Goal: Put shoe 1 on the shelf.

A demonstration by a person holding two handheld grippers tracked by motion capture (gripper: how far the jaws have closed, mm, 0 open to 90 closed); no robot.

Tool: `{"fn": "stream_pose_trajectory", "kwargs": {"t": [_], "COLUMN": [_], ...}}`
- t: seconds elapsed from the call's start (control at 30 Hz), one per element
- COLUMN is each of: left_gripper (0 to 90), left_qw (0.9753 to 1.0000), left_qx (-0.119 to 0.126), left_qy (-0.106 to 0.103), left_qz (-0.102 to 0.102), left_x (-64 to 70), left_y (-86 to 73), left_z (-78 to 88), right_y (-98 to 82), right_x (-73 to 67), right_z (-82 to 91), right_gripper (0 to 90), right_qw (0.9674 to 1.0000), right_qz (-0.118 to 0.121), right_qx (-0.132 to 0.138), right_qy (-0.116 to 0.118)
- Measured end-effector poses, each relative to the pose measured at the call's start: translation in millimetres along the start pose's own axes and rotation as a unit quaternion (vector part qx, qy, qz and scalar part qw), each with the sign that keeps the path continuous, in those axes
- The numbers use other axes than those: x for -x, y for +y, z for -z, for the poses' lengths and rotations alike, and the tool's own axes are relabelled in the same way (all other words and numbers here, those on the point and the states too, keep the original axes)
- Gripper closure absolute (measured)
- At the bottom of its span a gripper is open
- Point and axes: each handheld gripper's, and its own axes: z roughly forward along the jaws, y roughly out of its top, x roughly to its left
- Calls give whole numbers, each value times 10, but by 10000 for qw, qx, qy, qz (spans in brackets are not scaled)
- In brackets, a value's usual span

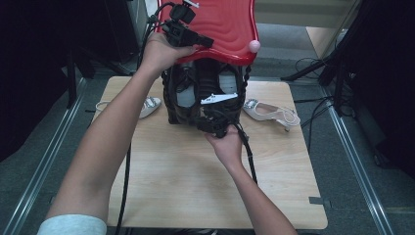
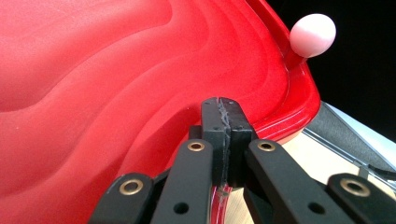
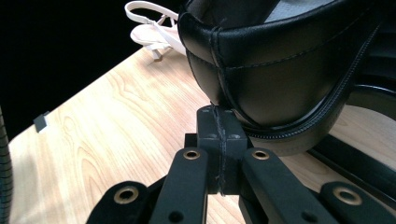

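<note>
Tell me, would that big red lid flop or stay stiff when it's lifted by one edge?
Probably stiff: the red lid keeps its moulded wavy shape while the left hand-held gripper pinches only its rim. It looks like thin plastic, so likely light for its size. Its glossy surface may be slippery, and held by one edge it could swing.

No legible text, labels or nos. anywhere, seemingly.

light wooden table (image 1: 171,196), grey floor (image 1: 362,196), metal rails (image 1: 44,161), dark surroundings
</note>
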Motion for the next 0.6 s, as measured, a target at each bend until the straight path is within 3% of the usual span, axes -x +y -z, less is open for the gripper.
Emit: {"fn": "stream_pose_trajectory", "kwargs": {"t": [0.4, 0.6], "left_gripper": [900, 900], "left_qw": [10000, 10000], "left_qx": [13, 12], "left_qy": [0, -1], "left_qz": [2, 3], "left_x": [-5, -6], "left_y": [-5, -6], "left_z": [4, 6], "right_y": [135, 241], "right_x": [48, 137], "right_z": [-101, -166], "right_gripper": [900, 900], "right_qw": [9999, 9996], "right_qz": [-88, -260], "right_qx": [7, 95], "right_qy": [-70, -36]}}
